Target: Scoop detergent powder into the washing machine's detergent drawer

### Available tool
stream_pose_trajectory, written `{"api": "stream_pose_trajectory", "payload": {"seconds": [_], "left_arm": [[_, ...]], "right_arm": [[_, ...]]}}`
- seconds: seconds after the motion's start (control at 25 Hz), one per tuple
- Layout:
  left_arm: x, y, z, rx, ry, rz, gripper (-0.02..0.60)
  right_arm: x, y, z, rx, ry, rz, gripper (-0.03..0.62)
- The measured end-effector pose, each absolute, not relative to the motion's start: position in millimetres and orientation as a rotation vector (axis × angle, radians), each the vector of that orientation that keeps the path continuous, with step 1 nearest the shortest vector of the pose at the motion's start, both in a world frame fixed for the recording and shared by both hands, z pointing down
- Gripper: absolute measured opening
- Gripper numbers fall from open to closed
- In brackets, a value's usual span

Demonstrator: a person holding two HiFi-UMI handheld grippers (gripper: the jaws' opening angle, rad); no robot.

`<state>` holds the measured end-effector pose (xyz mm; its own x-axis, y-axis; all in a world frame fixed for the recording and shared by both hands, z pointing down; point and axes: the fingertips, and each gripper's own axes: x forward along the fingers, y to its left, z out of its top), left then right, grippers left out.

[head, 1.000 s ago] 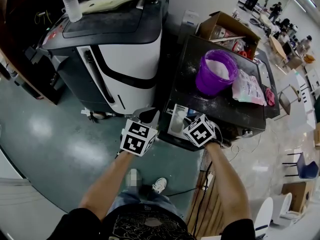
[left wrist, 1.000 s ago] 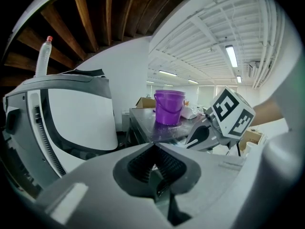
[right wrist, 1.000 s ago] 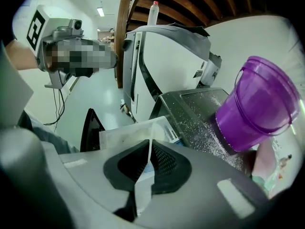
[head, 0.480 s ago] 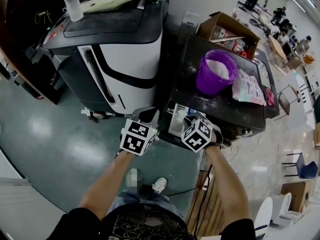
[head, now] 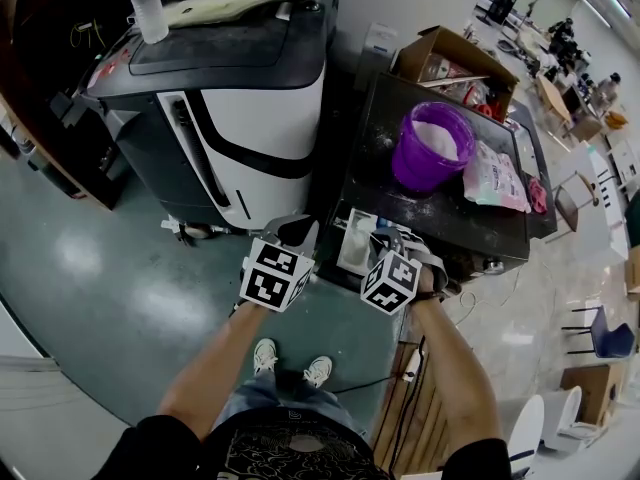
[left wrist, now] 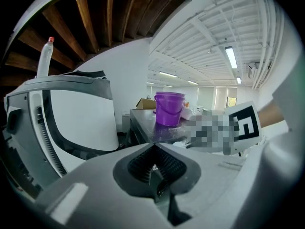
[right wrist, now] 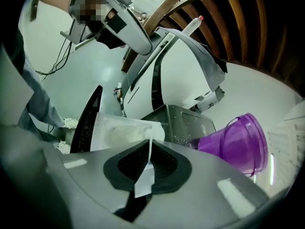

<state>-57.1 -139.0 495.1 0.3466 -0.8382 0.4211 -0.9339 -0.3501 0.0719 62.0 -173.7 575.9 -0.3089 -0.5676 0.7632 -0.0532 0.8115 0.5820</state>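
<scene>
**Detergent drawer stood open as right tongs gripped a white strip**

A dark washing machine [head: 440, 216] carried a purple bucket [head: 432, 146] of white powder near the middle of its top. A powder bag [head: 495, 176] lay at the right edge. The white detergent drawer [head: 354, 240] stuck out below the front-left corner. The right gripper [right wrist: 148, 165], angled toward that drawer, had its jaws pressed together on a thin white strip [right wrist: 143, 182]. The left gripper [left wrist: 153, 169], jaws closed on nothing, hung just off the same corner above the floor. Both bare forearms reached forward side by side.
</scene>
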Motion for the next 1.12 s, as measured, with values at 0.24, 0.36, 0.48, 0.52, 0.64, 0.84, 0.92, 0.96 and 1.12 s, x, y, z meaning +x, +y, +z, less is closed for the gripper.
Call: {"api": "stream_pose_trajectory", "payload": {"seconds": [0.24,0.36,0.48,0.52,0.64,0.84,0.92,0.96,1.12], "left_arm": [[-54,-140,495,2.321,-1.571,0.455,0.0],[-55,-139,496,2.319,-1.572,0.458,0.0],[-56,-139,495,2.316,-1.575,0.459,0.0],[-56,-139,495,2.315,-1.576,0.459,0.0],[-56,-140,496,2.315,-1.574,0.46,0.0],[-55,-139,494,2.323,-1.574,0.457,0.0],[-56,-139,493,2.323,-1.574,0.458,0.0],[-56,-139,493,2.325,-1.573,0.457,0.0],[-54,-139,488,2.336,-1.569,0.453,0.0]], "right_arm": [[62,-173,578,0.457,-1.799,-0.588,0.035],[63,-174,580,0.445,-1.771,-0.625,0.035],[63,-174,577,0.449,-1.758,-0.661,0.035],[63,-175,577,0.451,-1.751,-0.673,0.035],[62,-176,576,0.453,-1.736,-0.705,0.035],[63,-174,576,0.458,-1.745,-0.685,0.035],[62,-173,575,0.467,-1.762,-0.661,0.036],[62,-172,574,0.478,-1.778,-0.635,0.036],[62,-174,564,0.574,-1.904,-0.426,0.037]]}}
